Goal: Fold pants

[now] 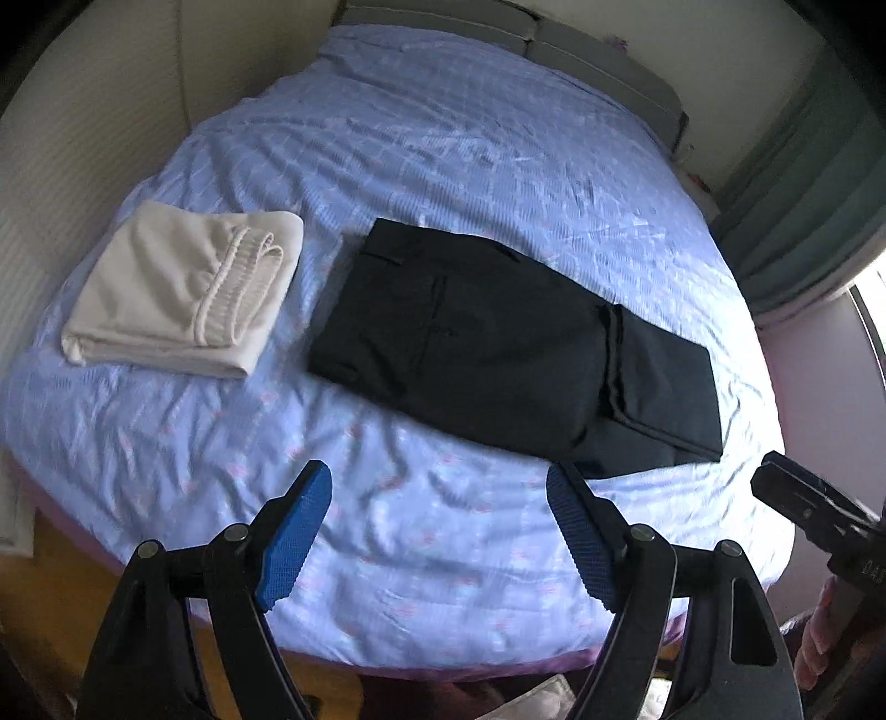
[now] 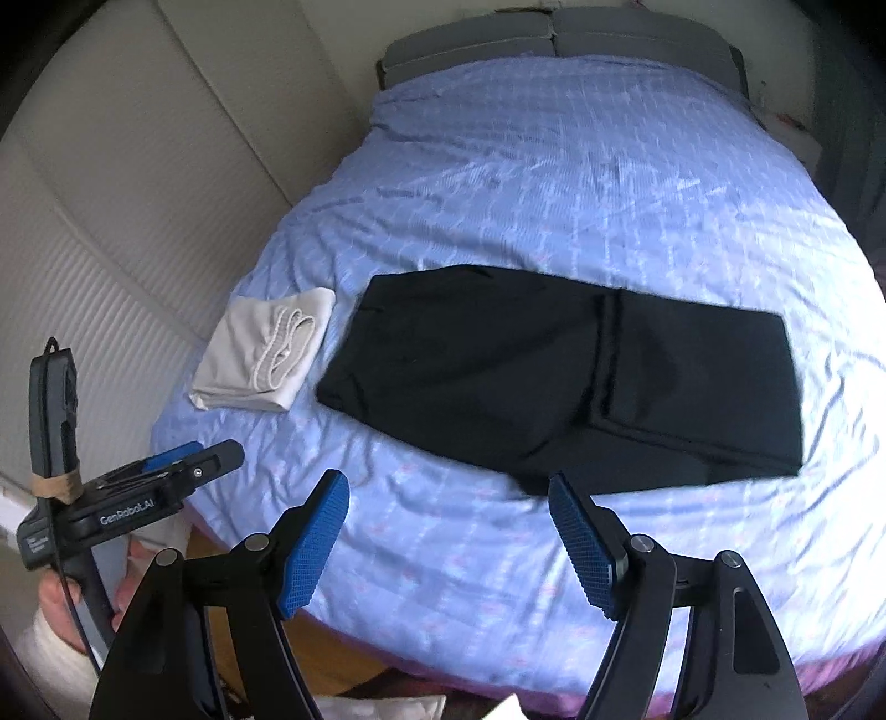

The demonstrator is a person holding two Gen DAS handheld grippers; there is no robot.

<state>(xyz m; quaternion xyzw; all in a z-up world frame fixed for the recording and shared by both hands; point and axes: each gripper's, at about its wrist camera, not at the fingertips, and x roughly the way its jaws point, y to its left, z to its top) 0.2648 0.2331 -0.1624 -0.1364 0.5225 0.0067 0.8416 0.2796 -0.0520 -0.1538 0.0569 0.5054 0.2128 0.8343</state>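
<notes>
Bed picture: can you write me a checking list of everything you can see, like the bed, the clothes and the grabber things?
Surface: bed with a wrinkled blue sheet.
Job's things: black pants lying flat, partly folded, touched by neither gripper.
Clutter: folded white garment beside the pants, apart from them.
Grippers: left gripper open, empty; right gripper open, empty; both hang above the near bed edge.
Cables: thin black cable by the hand holding the left gripper.
Surroundings: grey headboard, pale padded wall, curtain.
</notes>
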